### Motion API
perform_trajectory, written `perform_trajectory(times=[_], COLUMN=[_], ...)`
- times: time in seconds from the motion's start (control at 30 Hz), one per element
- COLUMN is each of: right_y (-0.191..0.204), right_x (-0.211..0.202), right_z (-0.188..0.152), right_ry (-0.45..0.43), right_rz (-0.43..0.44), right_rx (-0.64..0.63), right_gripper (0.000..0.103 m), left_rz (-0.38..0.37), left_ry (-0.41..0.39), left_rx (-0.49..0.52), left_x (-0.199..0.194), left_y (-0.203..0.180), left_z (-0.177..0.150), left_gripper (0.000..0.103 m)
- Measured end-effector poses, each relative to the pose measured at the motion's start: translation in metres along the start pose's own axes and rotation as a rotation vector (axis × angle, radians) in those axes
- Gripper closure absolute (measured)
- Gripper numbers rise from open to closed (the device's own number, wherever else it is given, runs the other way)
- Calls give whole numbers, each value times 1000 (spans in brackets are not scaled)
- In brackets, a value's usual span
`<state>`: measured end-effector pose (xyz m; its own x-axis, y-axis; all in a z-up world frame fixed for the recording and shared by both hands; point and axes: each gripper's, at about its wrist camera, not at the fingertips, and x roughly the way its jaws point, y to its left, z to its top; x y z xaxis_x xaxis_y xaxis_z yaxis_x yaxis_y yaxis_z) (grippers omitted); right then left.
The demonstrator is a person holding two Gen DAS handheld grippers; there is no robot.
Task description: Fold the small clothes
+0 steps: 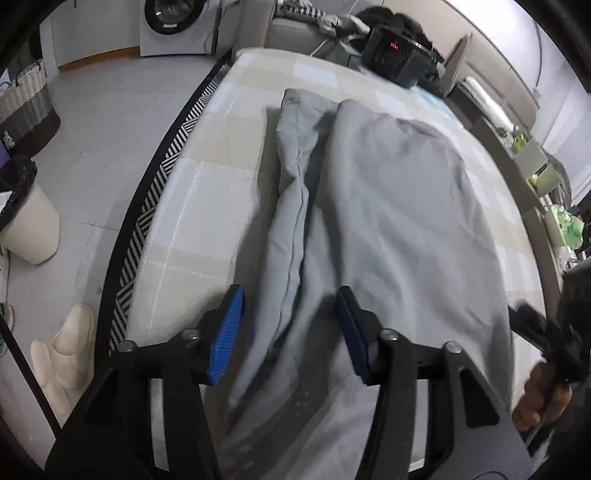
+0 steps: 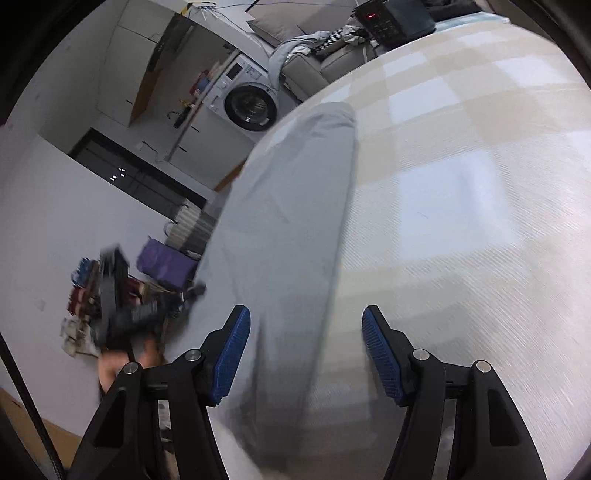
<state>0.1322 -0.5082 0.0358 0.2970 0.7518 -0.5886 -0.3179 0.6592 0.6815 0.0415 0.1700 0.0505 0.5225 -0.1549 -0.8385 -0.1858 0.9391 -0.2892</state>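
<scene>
Grey trousers [image 1: 388, 229] lie lengthwise down the middle of your left wrist view, spread on the checked bed [image 1: 207, 206], waist end toward the bottom of the frame and leg ends reaching the upper centre. One leg [image 1: 291, 192] runs narrow and creased on the left; the wider part fills the centre and right. Your left gripper [image 1: 290, 332] has its blue fingers [image 1: 227, 332] spread wide, straddling the narrow leg and holding nothing. Whether the pads touch the cloth, you cannot tell. Left of the cloth you have a broad strip of bare bed before the black-and-white patterned edge [image 1: 162, 184] curves down the left side. Beyond that edge sit slippers [image 1: 66, 343] at lower left, a white bin [image 1: 29, 221] at mid left, and a washing machine [image 1: 177, 22] at the top. A black device [image 1: 395, 55] with red lights sits at the far end of the bed, upper right.

Over in the right wrist view, your right gripper [image 2: 306, 354] is also wide open and empty, the trousers' long edge [image 2: 340, 229] running up between its fingers [image 2: 382, 362]. Right of that edge, open checked bed fills the frame. The picture is motion-blurred here.
</scene>
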Motion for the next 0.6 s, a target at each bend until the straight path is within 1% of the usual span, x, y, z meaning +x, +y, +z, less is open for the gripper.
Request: perform_trajectory(times=[0.03,0.07,0.1,0.13,0.17,0.2,0.27,0.37,0.47,0.53,0.57,0.6], right_y=[3,4,5,5,3,2,-3,-15,-36,-49,-56,-60], right_x=[11,17,21,25,27,28,23,7,-13,-29,-36,-42], right_z=[7,10,13,15,16,15,14,16,24,29,33,36], right_ry=[0,4,-1,-5,-10,-18,-31,-58,-78,-78,-69,-63], right_rz=[-25,-55,-70,-77,-79,-76,-77,-96,-118,-136,-149,-161], right_rx=[16,34,47,58,68,79,91,107,133,150,153,152], right_gripper=[50,67,74,77,84,86,87,87,87,86,85,81], left_rz=[-21,-31,-27,-18,-15,-14,-26,-83,-136,-165,-163,-156], left_ry=[-4,-10,-17,-26,-29,-25,-21,0,18,23,23,28], left_rx=[-14,-16,-1,25,43,54,63,73,96,113,116,116], left_x=[2,2,2,1,3,4,4,7,13,17,18,21], left_y=[0,-3,-8,-12,-18,-23,-30,-44,-69,-88,-95,-101], left_z=[-1,-4,-8,-11,-14,-17,-25,-31,-38,-43,-44,-43], left_gripper=[77,80,84,88,89,89,89,89,89,89,89,89])
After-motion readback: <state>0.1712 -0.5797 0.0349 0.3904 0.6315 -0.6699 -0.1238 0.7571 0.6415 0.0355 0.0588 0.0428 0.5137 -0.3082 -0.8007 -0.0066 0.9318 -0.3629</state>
